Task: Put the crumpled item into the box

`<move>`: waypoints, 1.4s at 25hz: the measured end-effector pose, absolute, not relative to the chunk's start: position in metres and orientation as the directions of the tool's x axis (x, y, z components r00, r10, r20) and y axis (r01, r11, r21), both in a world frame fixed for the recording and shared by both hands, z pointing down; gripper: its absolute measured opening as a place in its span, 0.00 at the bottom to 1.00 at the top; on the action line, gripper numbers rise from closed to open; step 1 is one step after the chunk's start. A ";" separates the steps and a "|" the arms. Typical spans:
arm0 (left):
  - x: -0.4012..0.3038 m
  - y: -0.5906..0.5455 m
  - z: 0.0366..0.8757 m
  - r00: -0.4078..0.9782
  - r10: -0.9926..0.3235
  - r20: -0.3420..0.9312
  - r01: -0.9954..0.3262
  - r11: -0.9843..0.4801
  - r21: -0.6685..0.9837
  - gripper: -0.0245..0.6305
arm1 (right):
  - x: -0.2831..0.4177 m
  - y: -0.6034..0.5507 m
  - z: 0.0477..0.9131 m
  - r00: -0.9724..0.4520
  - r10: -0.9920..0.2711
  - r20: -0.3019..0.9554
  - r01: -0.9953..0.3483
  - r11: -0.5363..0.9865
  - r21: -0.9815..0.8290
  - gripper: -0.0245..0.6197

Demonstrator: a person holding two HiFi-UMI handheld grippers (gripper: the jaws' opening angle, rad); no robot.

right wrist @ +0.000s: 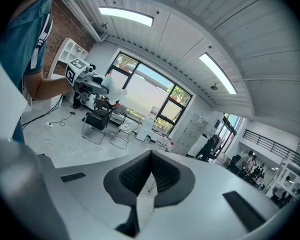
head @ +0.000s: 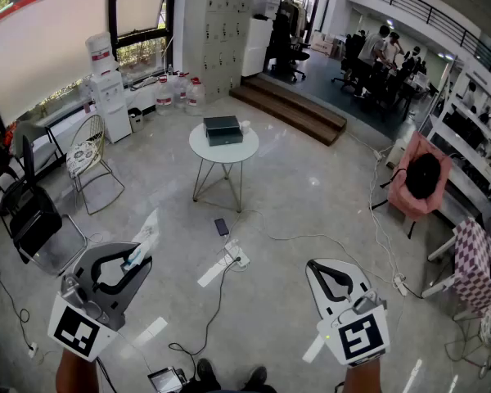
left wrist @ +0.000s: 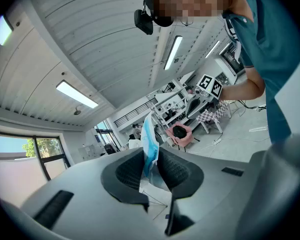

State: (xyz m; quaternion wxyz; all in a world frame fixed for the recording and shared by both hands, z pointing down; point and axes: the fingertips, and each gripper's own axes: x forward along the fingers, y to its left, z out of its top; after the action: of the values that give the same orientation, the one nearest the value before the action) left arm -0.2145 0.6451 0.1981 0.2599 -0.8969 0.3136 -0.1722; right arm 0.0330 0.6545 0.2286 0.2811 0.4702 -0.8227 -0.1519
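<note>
Glossy grey floor [head: 311, 195], round white table [head: 221, 155]

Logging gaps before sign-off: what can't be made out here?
- Box, head view: too small to tell open or closed.
- Crumpled item, left gripper view: lower part hidden between the pads of the left gripper.
- Small dark item on the floor, head view: too small to identify.

Bright daylight — fisheye-warped edges.

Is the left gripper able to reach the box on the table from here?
Probably not: the left gripper, holding the crumpled item, is far short of the box; floor and cables lie between.
</note>
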 end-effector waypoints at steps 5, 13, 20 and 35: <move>-0.214 0.630 0.200 0.750 -0.644 0.152 -0.464 -0.676 -0.573 0.18 | 0.029 0.639 0.228 -0.400 -0.860 0.315 -0.690 0.509 0.515 0.10; -0.221 0.611 0.202 0.774 -0.617 0.144 -0.450 -0.694 -0.562 0.18 | 0.017 0.624 0.228 -0.380 -0.871 0.313 -0.696 0.492 0.523 0.10; -0.222 0.599 0.209 0.794 -0.589 0.147 -0.427 -0.714 -0.555 0.18 | -0.002 0.614 0.223 -0.408 -0.879 0.247 -0.704 0.475 0.528 0.10; -0.134 0.520 0.215 0.747 -0.639 0.184 -0.455 -0.693 -0.559 0.18 | 0.074 0.509 0.235 -0.506 -0.831 0.229 -0.669 0.547 0.504 0.10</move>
State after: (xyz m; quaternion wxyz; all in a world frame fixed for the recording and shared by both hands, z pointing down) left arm -0.1344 0.5201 0.2154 0.2476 -0.9012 0.3035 -0.1856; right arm 0.0735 0.5091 0.2350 0.2276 0.4416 -0.8494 -0.1782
